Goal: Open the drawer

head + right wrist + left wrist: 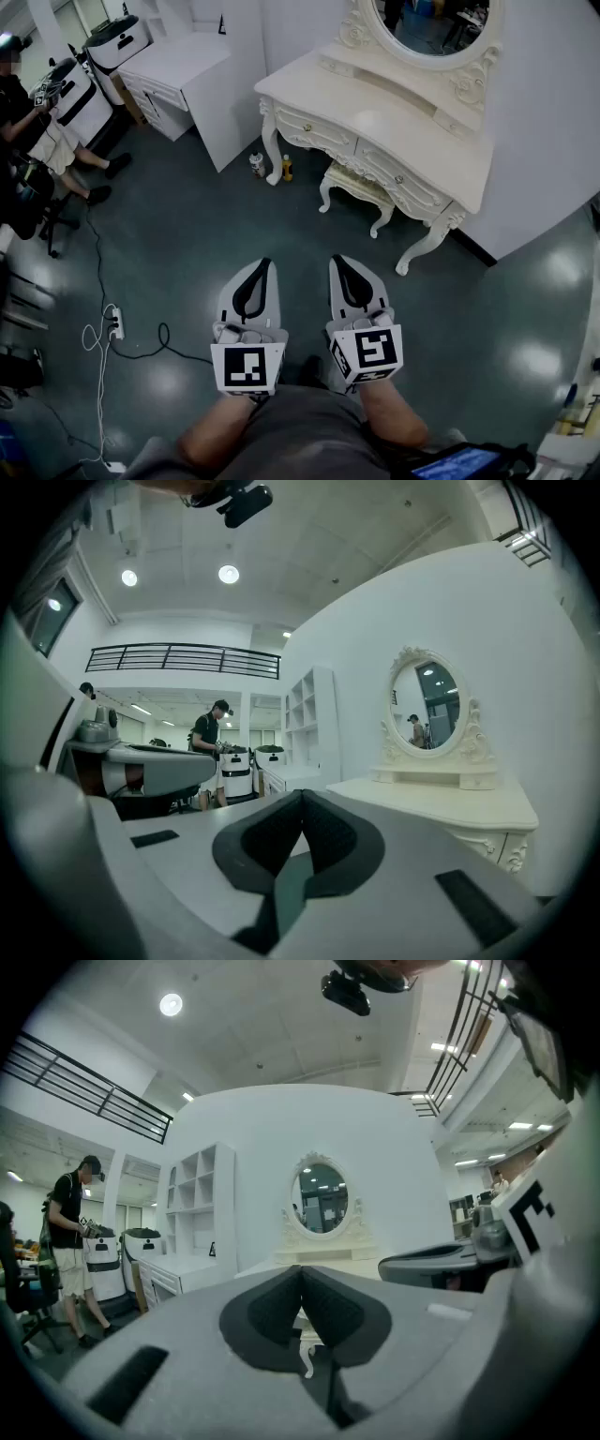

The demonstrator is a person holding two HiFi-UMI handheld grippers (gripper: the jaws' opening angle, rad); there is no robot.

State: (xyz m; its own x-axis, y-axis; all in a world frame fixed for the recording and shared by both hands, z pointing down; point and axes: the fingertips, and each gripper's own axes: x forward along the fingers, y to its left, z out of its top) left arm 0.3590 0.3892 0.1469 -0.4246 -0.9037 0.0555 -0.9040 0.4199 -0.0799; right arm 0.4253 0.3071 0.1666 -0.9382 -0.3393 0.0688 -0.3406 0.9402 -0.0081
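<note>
Ahead of you in the head view, at about one o'clock, stands the cream, carved wooden dressing desk (403,112) with its oval mirror (427,28). The shallow cream drawer (317,128) sits shut in the desk's front rail, with a second one beside it. Your white left gripper (263,265) and white right gripper (338,261) hang side by side by your waist, level and well apart from the desk. I read that as an approach posture: you have nothing to carry, so both are closed and aimed at the goal. A cream padded stool (358,186) is tucked under the desk, and two small bottles (270,167) stand by its leg at twelve o'clock. The dark, glossy floor (187,234) carries a white power strip (116,323) and its cable at nine o'clock. A plain white cabinet (183,66) sits at eleven o'clock and a person (33,112) at ten.

Your left gripper view shows the dark padded fingers (267,1312) meeting at their tips with nothing between them. The mirror is at twelve o'clock and white open shelving (197,1185) at ten.

Your right gripper view shows its fingers pressed together too, empty, with the desk at three o'clock in a high, white, brightly lit room.
</note>
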